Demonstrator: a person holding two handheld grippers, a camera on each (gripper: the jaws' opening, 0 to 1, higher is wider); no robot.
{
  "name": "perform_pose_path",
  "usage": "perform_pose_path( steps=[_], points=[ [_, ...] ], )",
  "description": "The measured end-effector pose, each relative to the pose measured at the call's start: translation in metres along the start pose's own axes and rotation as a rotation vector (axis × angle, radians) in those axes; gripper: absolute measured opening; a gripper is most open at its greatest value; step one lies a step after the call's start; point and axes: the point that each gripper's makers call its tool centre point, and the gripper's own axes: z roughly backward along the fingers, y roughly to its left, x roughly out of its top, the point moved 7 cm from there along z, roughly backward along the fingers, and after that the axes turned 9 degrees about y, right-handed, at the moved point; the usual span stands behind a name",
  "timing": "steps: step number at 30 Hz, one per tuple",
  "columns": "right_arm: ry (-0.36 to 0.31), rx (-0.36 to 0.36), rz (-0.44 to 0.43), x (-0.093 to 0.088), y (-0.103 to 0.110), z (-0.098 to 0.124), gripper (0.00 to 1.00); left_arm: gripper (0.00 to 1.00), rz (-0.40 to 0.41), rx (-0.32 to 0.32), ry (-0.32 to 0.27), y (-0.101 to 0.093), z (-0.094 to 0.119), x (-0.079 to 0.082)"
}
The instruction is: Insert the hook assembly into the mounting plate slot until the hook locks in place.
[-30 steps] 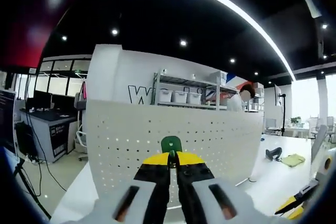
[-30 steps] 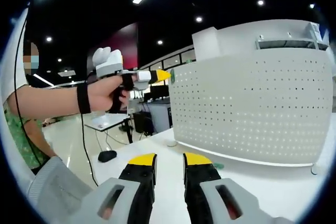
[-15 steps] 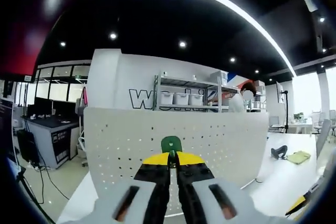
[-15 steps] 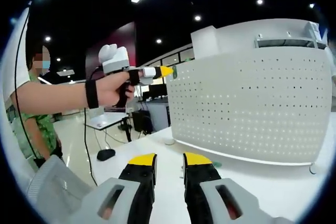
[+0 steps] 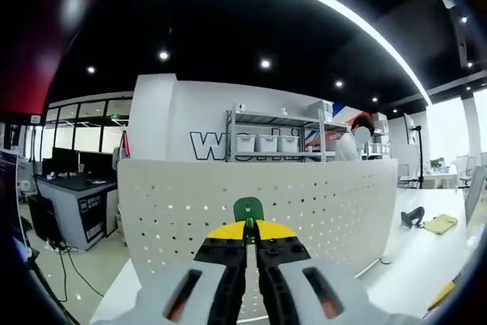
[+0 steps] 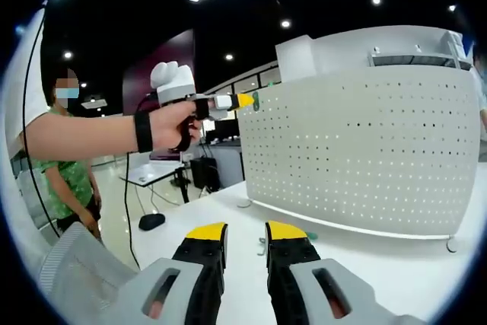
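A green hook assembly (image 5: 248,208) is clamped between the closed jaws of the left gripper (image 5: 250,227) and held at the upper edge of the white perforated mounting plate (image 5: 304,203) standing on the bench (image 6: 365,264), while the right gripper (image 6: 245,231) is held apart, empty, above the bench.
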Motion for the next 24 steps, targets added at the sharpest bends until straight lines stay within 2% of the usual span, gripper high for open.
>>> perform_pose_path(
  steps=[8,17,22,24],
  points=[
    [-0.005,-0.022,-0.011,-0.001,-0.004,-0.002,0.20,0.03,-0.010,0.026,0.008,0.004,-0.015,-0.004],
    [-0.008,-0.057,-0.024,-0.003,-0.011,0.005,0.20,0.03,-0.016,0.039,-0.001,0.008,-0.030,0.000],
    [-0.004,-0.073,-0.027,-0.003,-0.014,0.008,0.20,0.03,-0.050,0.054,-0.009,0.009,-0.037,0.002],
    [-0.004,-0.080,-0.026,-0.004,-0.015,0.009,0.20,0.03,-0.033,0.056,-0.012,0.010,-0.039,0.004]
  ],
)
